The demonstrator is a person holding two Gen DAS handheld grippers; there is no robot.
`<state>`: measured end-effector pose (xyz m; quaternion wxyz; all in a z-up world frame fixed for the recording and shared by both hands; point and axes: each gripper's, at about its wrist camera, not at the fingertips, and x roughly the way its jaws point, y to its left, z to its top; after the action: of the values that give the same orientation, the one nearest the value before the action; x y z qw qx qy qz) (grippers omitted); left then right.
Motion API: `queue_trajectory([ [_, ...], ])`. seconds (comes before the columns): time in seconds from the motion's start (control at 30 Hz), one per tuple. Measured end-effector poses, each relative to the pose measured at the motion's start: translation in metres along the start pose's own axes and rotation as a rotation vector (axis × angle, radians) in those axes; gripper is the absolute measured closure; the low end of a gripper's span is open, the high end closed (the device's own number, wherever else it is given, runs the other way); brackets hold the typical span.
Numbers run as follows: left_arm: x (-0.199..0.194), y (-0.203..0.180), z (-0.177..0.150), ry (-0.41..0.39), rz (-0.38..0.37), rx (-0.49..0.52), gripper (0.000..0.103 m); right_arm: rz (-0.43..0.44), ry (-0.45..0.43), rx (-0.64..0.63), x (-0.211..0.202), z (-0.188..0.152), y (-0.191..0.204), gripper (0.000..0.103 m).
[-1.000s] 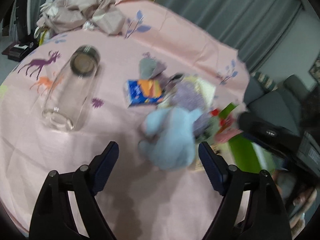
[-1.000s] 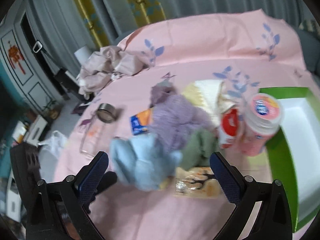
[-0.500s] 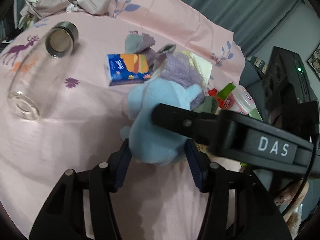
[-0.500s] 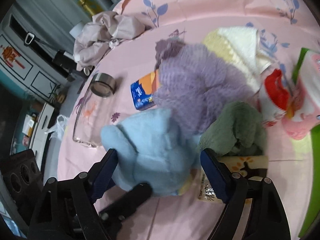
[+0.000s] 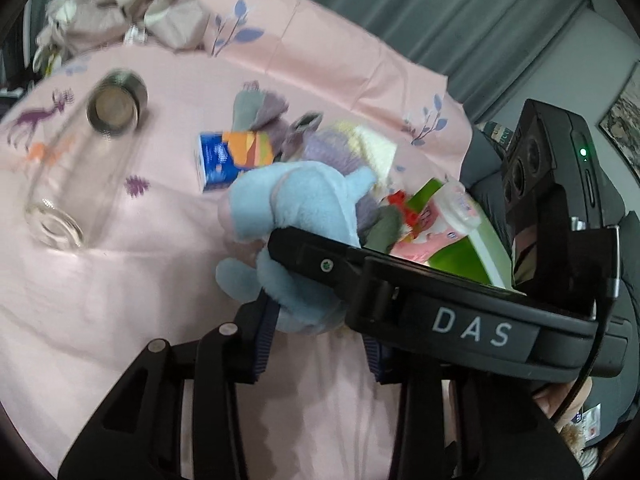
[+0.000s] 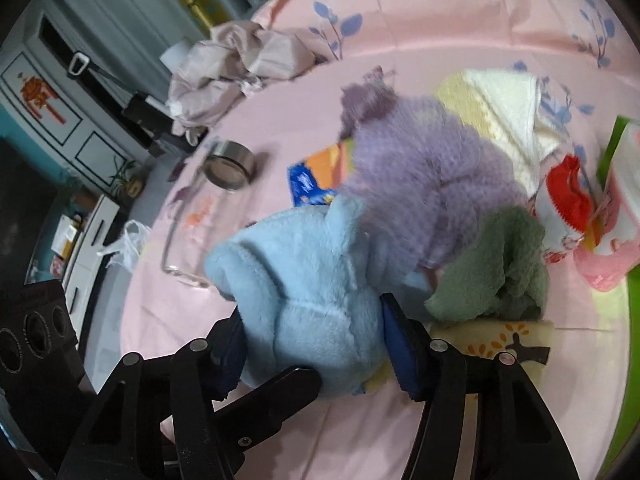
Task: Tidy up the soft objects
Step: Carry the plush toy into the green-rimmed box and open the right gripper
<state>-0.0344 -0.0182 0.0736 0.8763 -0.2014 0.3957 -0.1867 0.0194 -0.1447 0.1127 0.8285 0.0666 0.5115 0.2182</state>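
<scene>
At the bottom of both views we see each tool closed in on the blue plush toy (image 5: 304, 216). The left tool (image 5: 316, 336) pinches the toy's lower end between its blue pads, and the right tool (image 6: 316, 344) squeezes the same blue plush toy (image 6: 308, 292) from both sides, jaws narrowed to the toy's width. In the left wrist view the right tool's dark arm crosses in front of the toy at centre right.

Just past the toy in the right wrist view, a green cloth (image 6: 500, 268) lies at centre right, touching a patterned yellow cloth (image 6: 500, 340) below it. Behind both sits a purple knitted piece (image 6: 420, 176), with a cream towel (image 6: 504, 108) further up and right. A blue and orange tissue pack (image 6: 316, 180) peeks from under the purple piece.

To the right stand a red-topped packet (image 6: 560, 204) and a pink container (image 6: 616, 232), beside a green box (image 5: 468, 256).

A glass jar (image 5: 76, 172) lies on its side at left on the pink table (image 5: 120, 300). A crumpled beige cloth (image 6: 232, 72) rests at the upper left, far side.
</scene>
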Motion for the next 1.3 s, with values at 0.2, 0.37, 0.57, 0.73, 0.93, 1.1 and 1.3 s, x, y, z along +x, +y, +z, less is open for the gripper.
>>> queue_trajectory([
  [0.2, -0.030, -0.033, 0.007, -0.077, -0.018, 0.107, 0.066, 0.009, -0.126, -0.046, -0.052, -0.001, 0.019, 0.040],
  [0.37, -0.037, -0.072, 0.014, -0.109, -0.056, 0.202, 0.067, -0.010, -0.242, -0.026, -0.095, 0.001, 0.014, 0.040],
  [0.57, -0.023, -0.127, 0.019, -0.100, -0.145, 0.322, 0.066, -0.062, -0.365, 0.063, -0.148, -0.007, -0.024, 0.040],
  [0.73, 0.002, -0.170, 0.019, -0.049, -0.206, 0.403, 0.066, -0.108, -0.436, 0.174, -0.182, -0.018, -0.066, 0.040],
  [0.93, 0.042, -0.212, 0.011, 0.043, -0.277, 0.465, 0.066, -0.154, -0.461, 0.340, -0.202, -0.031, -0.125, 0.040],
  [1.1, 0.074, -0.233, 0.002, 0.126, -0.326, 0.479, 0.066, -0.202, -0.458, 0.450, -0.208, -0.044, -0.160, 0.040],
  [1.3, 0.114, -0.245, -0.012, 0.248, -0.354, 0.475, 0.066, -0.263, -0.414, 0.568, -0.201, -0.056, -0.195, 0.040],
])
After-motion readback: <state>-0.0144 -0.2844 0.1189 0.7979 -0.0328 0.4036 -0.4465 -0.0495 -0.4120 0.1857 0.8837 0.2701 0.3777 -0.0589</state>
